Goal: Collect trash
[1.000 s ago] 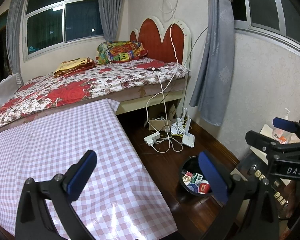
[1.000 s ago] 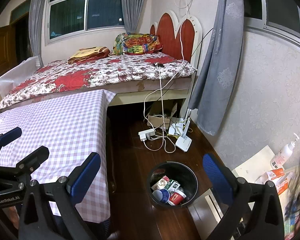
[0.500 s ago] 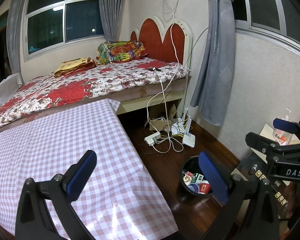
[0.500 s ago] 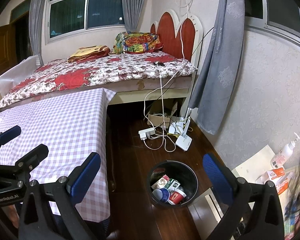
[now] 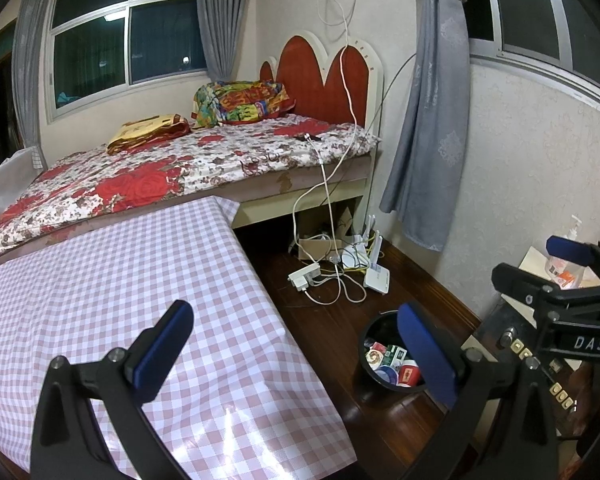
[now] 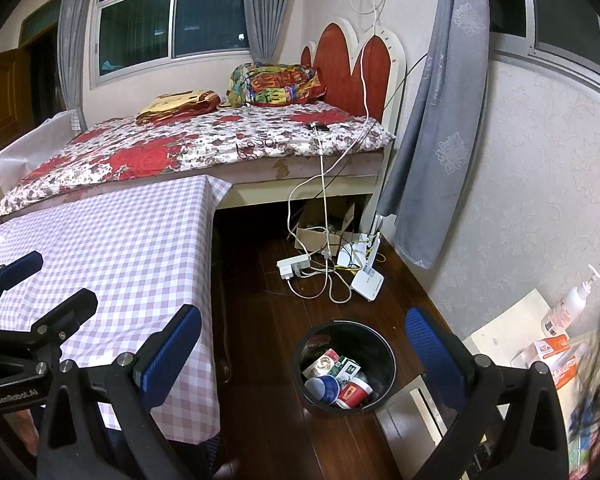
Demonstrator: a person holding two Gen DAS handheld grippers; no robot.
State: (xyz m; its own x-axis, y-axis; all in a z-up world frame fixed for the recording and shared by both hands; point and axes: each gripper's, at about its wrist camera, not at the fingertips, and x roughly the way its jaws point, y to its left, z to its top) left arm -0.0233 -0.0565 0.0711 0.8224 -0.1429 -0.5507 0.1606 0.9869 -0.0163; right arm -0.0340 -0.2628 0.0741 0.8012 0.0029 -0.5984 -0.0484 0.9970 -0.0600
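A black trash bin (image 6: 350,364) stands on the dark wood floor, holding cartons, a blue cup and a red cup; the same bin (image 5: 388,356) shows partly behind my left gripper's right finger. My left gripper (image 5: 296,348) hangs open over the edge of the pink checked table (image 5: 120,300), nothing between its blue pads. Open too is my right gripper (image 6: 304,352), held above the floor and bin, empty. The right gripper (image 5: 560,276) appears at the right edge of the left wrist view, and the left gripper (image 6: 24,296) at the left edge of the right wrist view.
A bed (image 6: 204,148) with a floral cover stands behind the table. A power strip (image 6: 294,267), white cables and a router (image 6: 367,280) lie on the floor by the bed. A pump bottle (image 6: 568,304) and an orange box (image 6: 552,350) sit at the right. A grey curtain (image 6: 432,120) hangs by the wall.
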